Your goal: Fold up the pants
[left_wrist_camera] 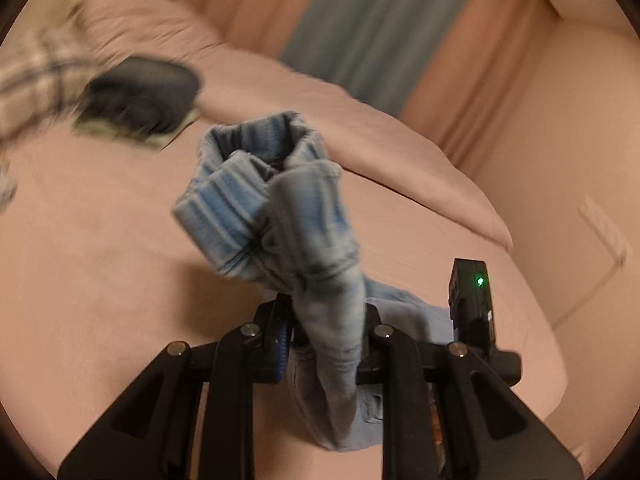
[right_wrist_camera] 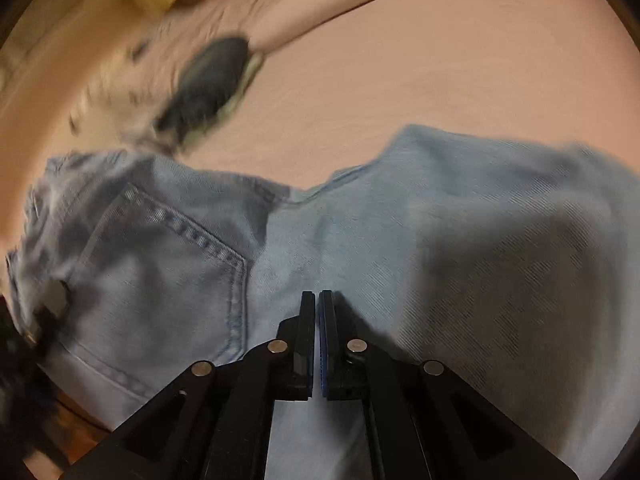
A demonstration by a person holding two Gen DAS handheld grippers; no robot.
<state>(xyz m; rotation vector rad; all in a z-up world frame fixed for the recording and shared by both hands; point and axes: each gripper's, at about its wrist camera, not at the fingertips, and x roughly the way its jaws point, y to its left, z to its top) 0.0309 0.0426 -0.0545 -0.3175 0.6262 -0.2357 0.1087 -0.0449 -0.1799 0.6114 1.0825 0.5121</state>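
Observation:
Light blue denim pants lie on a pink bed. In the left wrist view my left gripper (left_wrist_camera: 326,316) is shut on a bunched part of the pants (left_wrist_camera: 272,208), which stands up ahead of the fingers with folded hems on top. In the right wrist view the pants (right_wrist_camera: 460,240) spread flat across the sheet, back pocket (right_wrist_camera: 160,264) at the left. My right gripper (right_wrist_camera: 319,300) is shut just above the denim; no cloth shows between its pads.
A dark oval object (left_wrist_camera: 140,92) (right_wrist_camera: 212,80) lies on the pink sheet (left_wrist_camera: 100,260) beyond the pants, beside plaid cloth (left_wrist_camera: 36,76). A pink duvet (left_wrist_camera: 320,112) is heaped at the back. Curtains (left_wrist_camera: 380,20) hang behind the bed.

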